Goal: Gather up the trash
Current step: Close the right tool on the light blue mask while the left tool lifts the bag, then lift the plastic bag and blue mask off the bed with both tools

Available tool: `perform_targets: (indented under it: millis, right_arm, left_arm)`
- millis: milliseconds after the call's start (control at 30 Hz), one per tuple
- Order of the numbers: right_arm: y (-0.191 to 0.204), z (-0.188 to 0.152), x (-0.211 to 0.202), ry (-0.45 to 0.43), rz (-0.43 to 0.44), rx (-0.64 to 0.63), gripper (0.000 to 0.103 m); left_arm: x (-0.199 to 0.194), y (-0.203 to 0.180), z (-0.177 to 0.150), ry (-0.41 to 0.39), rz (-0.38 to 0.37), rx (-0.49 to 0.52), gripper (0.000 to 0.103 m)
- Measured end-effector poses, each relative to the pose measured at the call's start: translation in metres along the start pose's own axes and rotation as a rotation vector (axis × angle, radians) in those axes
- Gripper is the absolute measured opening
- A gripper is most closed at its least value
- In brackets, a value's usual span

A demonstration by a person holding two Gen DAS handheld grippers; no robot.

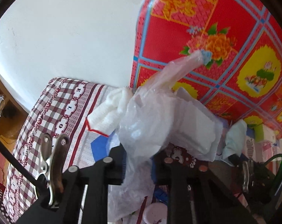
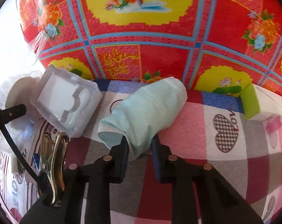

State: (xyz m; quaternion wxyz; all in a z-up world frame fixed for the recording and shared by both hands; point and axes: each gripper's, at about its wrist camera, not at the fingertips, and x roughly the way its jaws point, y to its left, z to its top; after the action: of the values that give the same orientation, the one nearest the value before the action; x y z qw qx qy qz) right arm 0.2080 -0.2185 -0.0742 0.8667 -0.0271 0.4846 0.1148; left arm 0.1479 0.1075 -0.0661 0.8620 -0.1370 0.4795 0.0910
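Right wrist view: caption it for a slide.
Right gripper pinches a pale blue face mask on the patchwork bedspread, beside a white plastic tray.

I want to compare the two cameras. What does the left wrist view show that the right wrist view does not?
Only the left wrist view: the left claw shut on a clear plastic bag, and a checked pillow.
Only the right wrist view: the right claw around a light blue face mask, and a white plastic tray.
Both: the red flowered mat behind.

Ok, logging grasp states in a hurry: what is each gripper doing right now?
Left gripper: shut on the clear plastic bag.
Right gripper: shut on the pale blue face mask, near its lower end.
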Motion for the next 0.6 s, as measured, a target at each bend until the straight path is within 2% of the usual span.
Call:
perform_targets:
  millis: [167, 267, 600]
  right_arm:
    - [-0.007, -0.002, -0.021, -0.050, -0.008, 0.004, 0.018]
    - [-0.010, -0.004, -0.035, -0.100, -0.016, 0.030, 0.018]
    - [-0.013, -0.021, -0.084, -0.153, 0.041, 0.042, 0.018]
  left_arm:
    - [-0.018, 0.007, 0.002, -0.024, -0.054, -0.038, 0.010]
    - [-0.031, 0.006, 0.005, -0.042, -0.076, -0.044, 0.009]
    - [-0.075, -0.021, 0.005, -0.090, -0.152, -0.005, 0.009]
